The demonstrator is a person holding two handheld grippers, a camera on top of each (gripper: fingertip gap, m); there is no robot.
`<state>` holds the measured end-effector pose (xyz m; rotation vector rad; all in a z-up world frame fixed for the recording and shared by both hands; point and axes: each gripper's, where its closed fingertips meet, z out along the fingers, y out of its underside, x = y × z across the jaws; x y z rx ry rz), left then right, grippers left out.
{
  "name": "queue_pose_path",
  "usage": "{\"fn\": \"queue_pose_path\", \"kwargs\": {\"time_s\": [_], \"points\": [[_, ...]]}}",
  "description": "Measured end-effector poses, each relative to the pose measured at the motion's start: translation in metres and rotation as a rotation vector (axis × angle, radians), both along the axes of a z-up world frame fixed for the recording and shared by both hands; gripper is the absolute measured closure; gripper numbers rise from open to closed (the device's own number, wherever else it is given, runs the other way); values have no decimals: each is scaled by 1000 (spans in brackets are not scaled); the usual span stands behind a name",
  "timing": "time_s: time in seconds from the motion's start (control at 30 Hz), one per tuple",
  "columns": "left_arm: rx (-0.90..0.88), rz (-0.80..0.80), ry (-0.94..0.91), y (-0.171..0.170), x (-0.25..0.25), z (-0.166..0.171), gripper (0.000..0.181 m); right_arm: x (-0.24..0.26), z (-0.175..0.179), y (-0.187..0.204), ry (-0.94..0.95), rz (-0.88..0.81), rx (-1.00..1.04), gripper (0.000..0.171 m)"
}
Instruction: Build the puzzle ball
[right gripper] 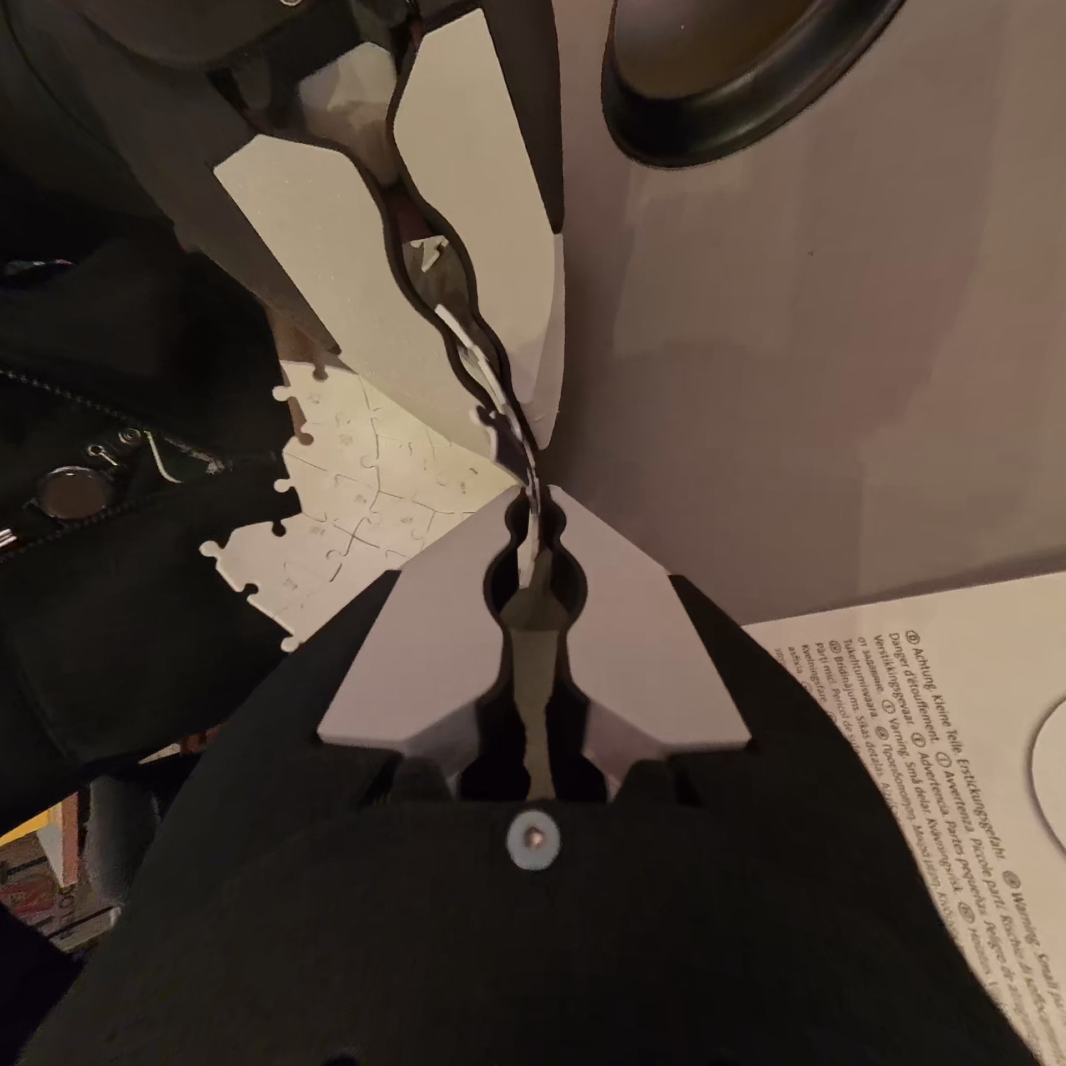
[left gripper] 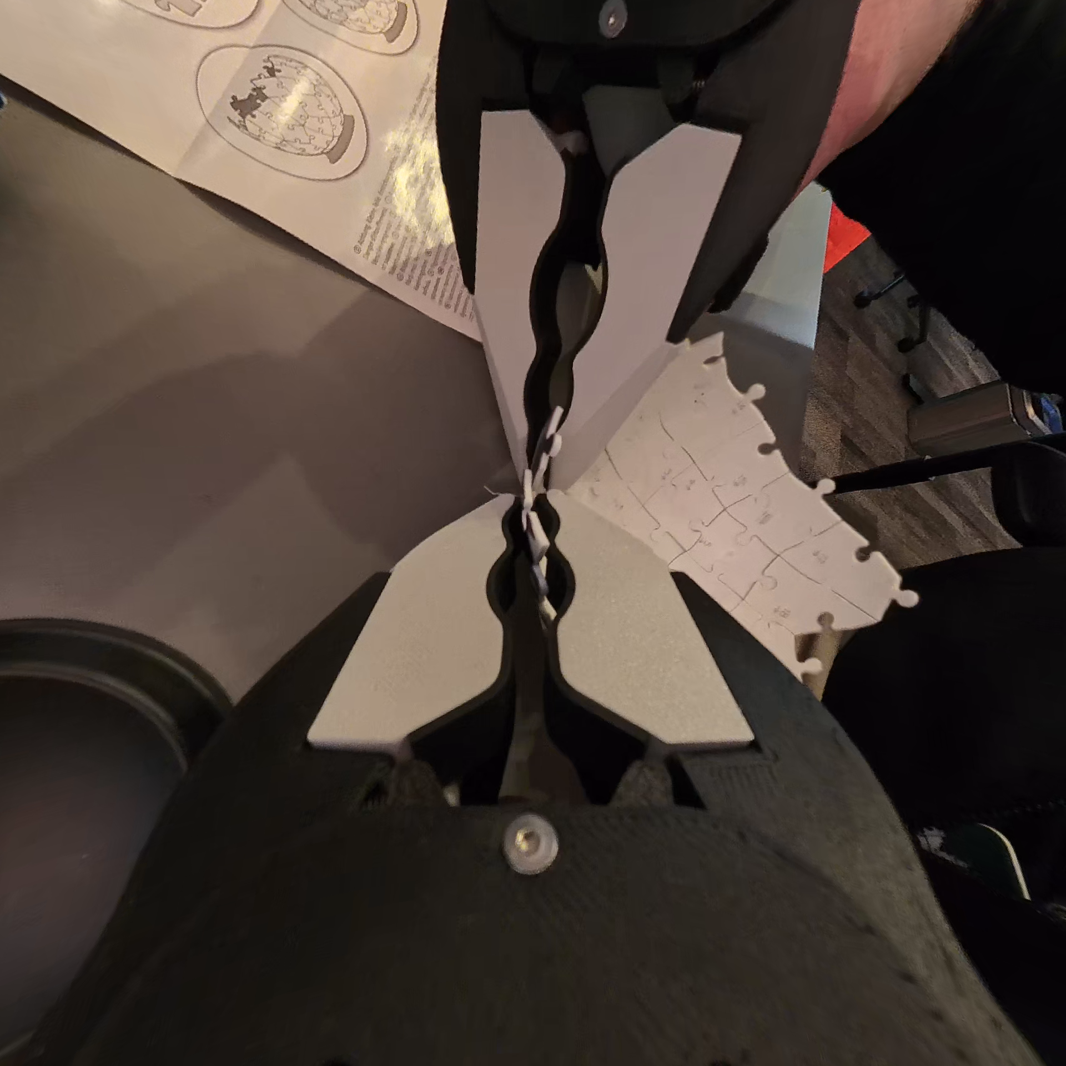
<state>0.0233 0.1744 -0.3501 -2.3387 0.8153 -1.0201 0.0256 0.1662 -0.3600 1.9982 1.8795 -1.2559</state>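
Note:
My two grippers meet tip to tip above the grey table. My left gripper is shut on the edge of a curved, assembled puzzle section, whose white back fans out to the right. My right gripper is shut on a thin white puzzle piece, seen edge-on at the section's rim. In the left wrist view the right gripper comes down from the top. In the right wrist view the left gripper comes from the top, and the section spreads to the left, with a dark printed face at the clamped edge.
A folded instruction sheet lies on the far table; it also shows in the right wrist view. A black round stand sits at the left, and shows in the right wrist view. A person's forearm is at the top right. Floor and chair legs lie beyond the table edge. Both grippers' tips are close together, under 4 cm apart.

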Motion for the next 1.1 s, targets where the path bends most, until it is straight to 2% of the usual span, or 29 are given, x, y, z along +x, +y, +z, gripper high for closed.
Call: {"fn": "queue_pose_path", "kwargs": {"time_s": [0.13,0.33,0.5,1.1], "points": [[-12,4,-28,-2,0,0,176,0,0,-1,-10,19,62,170],[-77,-35,-58,-10,-3,1,164,-2,2,0,-3,-2,87,171],[-72,-37,-9,-9,-7,-6,178,-4,1,-1,-12,-11,95,170],[-64,-11,33,-6,-5,-9,179,-2,-3,1,-103,-32,153,171]]}}
